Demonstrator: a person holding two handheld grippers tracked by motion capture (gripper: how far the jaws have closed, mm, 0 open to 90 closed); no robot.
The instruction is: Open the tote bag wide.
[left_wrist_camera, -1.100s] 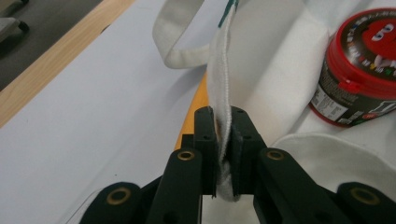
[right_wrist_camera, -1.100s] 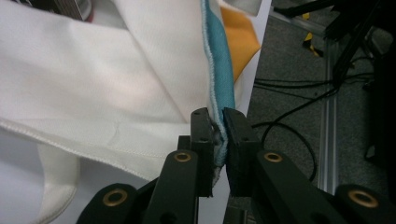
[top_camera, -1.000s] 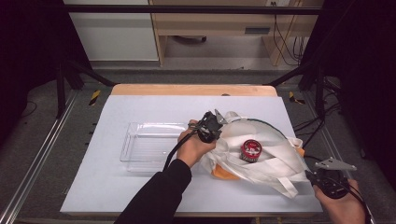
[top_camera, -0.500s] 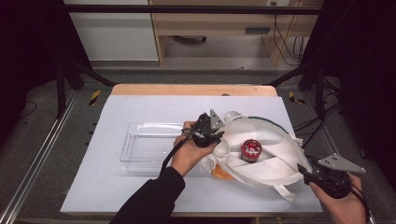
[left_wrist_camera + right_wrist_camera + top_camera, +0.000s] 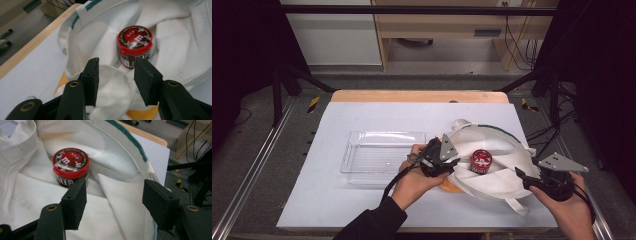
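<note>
We hold the left claw (image 5: pixel 455 161) at the near-left edge of the white bag (image 5: pixel 492 167), which lies crumpled on the right half of the desk (image 5: pixel 362 115). Its jaws stand apart and have just been opening; in the left gripper view a fold of the bag's cloth (image 5: pixel 112 82) bulges up between them, but the pads do not press on it. Straight beyond those jaws the red-lidded tub (image 5: pixel 135 46) stands upright in the hollow of the bag, with cloth rising around it.

Our right claw (image 5: pixel 524 178) sits at the bag's near-right edge, over the loose strap (image 5: pixel 517 206). Its jaws are also apart and have just been opening, with nothing gripped; in the right gripper view the bag (image 5: pixel 120 202) lies under them and the tub (image 5: pixel 70 166) stands just beyond the left jaw.

An orange patch (image 5: pixel 451 187) shows under the bag near our left hand (image 5: pixel 414 182). To the left of the bag, close to that hand, a clear tray (image 5: pixel 382 155) rests on the desk.
</note>
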